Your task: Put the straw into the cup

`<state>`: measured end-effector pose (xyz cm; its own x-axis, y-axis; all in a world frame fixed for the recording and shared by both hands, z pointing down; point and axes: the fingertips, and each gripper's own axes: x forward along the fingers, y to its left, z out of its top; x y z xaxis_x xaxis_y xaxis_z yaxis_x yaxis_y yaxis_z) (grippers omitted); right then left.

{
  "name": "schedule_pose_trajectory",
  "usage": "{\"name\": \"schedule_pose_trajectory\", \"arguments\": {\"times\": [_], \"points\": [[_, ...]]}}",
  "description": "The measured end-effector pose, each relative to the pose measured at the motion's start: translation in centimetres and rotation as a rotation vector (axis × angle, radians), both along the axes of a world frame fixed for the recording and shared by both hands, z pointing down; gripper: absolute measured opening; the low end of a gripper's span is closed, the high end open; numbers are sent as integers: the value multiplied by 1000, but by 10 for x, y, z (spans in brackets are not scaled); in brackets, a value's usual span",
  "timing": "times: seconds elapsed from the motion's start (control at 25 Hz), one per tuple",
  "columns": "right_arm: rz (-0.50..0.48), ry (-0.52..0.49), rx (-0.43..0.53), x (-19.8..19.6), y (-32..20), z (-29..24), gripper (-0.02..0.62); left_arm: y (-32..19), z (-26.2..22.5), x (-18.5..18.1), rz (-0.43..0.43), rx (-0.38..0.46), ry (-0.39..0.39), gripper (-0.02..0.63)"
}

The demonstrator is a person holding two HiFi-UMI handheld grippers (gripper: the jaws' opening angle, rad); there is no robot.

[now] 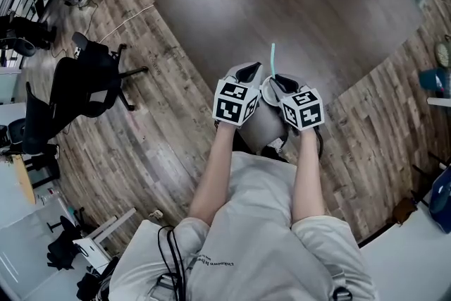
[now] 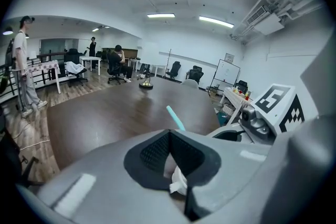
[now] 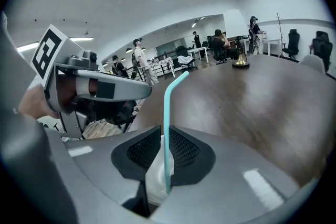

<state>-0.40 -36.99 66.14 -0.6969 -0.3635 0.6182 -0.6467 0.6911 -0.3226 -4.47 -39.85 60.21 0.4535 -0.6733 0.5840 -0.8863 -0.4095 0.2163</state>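
Your main risk is the squeeze. The left gripper [image 2: 169,137] has its fingers closed on the pale rim of the cup [image 1: 270,93], and a thin wall like that could buckle or slip free if you tug it sideways. The right gripper [image 3: 163,136] has its fingers pinched shut on the straw [image 3: 167,123], low on the stem. A push at an angle would likely bend the straw or let it slide through the grip instead of going down.

You hold both in the air at the near corner of the table [image 1: 282,3], so anything that slips may drop to the floor [image 1: 162,144].

The straw is a thin teal tube, upright, with a curve at its top. Its lower end runs down against the white of the cup and seems to be at or inside the mouth; how deep cannot be told.
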Motion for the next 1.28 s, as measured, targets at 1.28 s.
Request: {"name": "schedule_pose_trajectory", "arguments": {"times": [1.28], "points": [[50,-55,53,45,60,-37,29,91,-16,25,-10,27,-26,1]]}}
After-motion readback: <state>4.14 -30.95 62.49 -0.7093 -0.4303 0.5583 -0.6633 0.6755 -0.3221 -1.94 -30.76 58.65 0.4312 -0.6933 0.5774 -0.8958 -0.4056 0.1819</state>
